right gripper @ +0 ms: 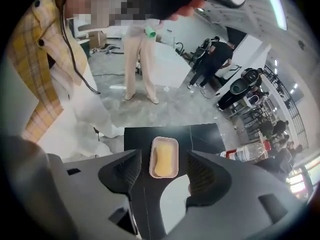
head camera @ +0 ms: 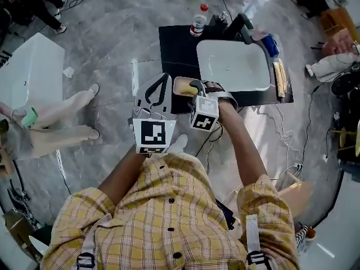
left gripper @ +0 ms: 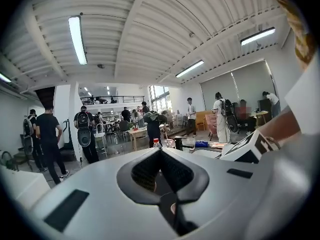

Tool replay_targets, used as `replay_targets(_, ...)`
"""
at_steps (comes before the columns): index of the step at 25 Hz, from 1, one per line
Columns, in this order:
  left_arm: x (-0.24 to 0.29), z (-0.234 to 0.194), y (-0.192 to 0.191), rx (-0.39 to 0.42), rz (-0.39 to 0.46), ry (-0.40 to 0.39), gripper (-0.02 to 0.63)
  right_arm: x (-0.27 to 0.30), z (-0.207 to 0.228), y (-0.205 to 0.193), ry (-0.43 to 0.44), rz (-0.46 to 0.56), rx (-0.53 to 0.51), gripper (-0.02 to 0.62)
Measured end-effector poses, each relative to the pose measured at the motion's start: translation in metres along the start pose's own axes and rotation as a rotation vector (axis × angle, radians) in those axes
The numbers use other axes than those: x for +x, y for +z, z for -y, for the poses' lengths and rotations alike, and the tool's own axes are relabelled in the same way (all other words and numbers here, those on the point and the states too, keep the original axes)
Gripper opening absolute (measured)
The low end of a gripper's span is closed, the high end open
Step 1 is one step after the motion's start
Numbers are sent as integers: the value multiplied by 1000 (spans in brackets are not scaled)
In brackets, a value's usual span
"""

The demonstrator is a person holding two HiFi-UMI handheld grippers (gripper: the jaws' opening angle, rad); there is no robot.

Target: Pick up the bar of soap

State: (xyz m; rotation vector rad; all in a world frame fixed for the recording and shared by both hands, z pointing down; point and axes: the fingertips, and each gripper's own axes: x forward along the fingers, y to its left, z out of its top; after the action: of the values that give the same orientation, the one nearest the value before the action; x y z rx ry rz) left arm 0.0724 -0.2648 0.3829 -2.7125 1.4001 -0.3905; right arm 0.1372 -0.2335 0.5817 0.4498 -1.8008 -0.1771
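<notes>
Hanging wide open and empty above the bar of soap (right gripper: 163,157) in its dish (right gripper: 164,139), the right hand-held gripper (right gripper: 164,175) should drop straight and squeeze gently.

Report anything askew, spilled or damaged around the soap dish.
Nothing stands out: the bar of soap lies flat in its dish on the black table, with nothing spilled or broken in view.

We are seeing long white fluorescent ceiling tubes (left gripper: 77,39) glowing brightly; below them the glossy grey marble floor (head camera: 112,27) is reflecting soft glare, and both gripper views are curving and darkening at their edges.
</notes>
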Motion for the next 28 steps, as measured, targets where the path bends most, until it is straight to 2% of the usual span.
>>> replay_targets(3,4,-7,-8,-8,-11,-9,9,28,3,-7,64,-43,-34,268)
replay_targets(9,9,-21,-21,-20,-20,-8,9,80,19,-23,196,-94,7,268)
replay_targets(15,9,-44,-37,-29,-58,24,8,102,21,-25,303,-122,13,267)
replay_targets(28,19,-52,-43,-27,-74,34,9,132,10,-39,354,-196,-33,267)
